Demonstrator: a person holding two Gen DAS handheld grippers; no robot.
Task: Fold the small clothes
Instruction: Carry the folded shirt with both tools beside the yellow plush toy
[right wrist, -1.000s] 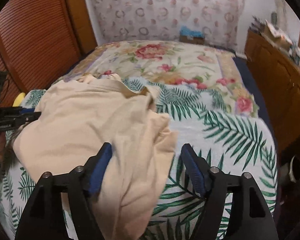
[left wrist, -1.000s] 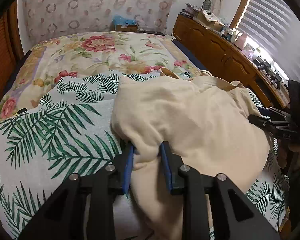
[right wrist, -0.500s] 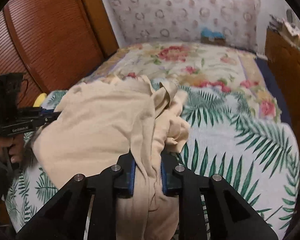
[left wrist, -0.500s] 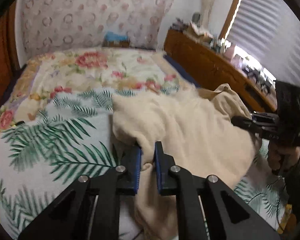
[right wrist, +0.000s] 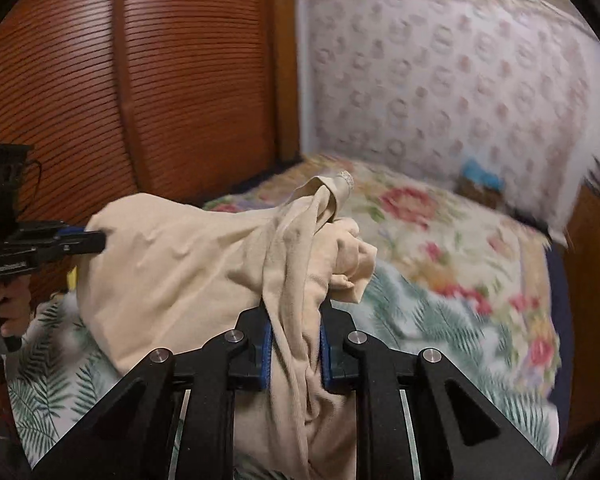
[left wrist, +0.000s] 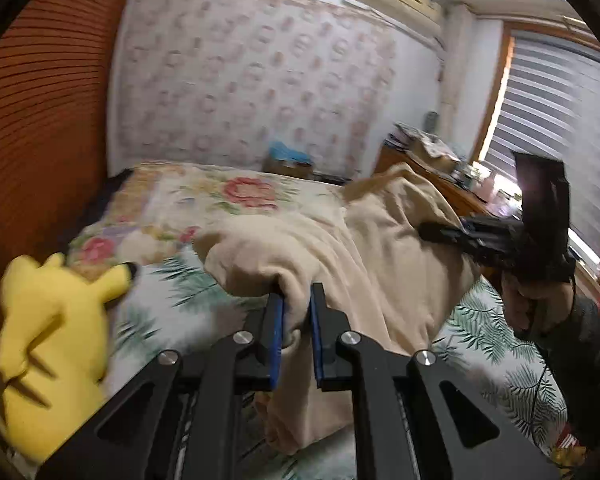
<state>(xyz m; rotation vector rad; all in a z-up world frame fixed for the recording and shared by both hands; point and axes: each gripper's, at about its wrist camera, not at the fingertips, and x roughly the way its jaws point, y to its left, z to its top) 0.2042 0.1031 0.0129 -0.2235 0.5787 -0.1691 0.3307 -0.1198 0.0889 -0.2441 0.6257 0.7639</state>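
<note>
A cream garment [left wrist: 364,264] hangs stretched between both grippers above the bed. My left gripper [left wrist: 296,304] is shut on one bunched edge of it, blue pads pressing the cloth. In the right wrist view my right gripper [right wrist: 294,320] is shut on the other bunched edge of the cream garment [right wrist: 188,264]. Each view shows the other gripper off to the side, gripping the far edge: the right gripper [left wrist: 424,230] in the left wrist view, the left gripper [right wrist: 100,240] in the right wrist view. The lower folds hang below the fingers, partly hidden.
A leaf-print sheet [right wrist: 412,320] and floral quilt [left wrist: 220,196] cover the bed. A yellow plush toy [left wrist: 48,332] sits at the bed's left edge. A wooden louvred door [right wrist: 140,80] stands left, a cluttered wooden dresser [left wrist: 432,160] right, under a blinded window [left wrist: 560,120].
Both grippers closed on the garment's edges and lifted it off the bed. The views tilted up, showing more wall; the yellow plush came into the left wrist view.
</note>
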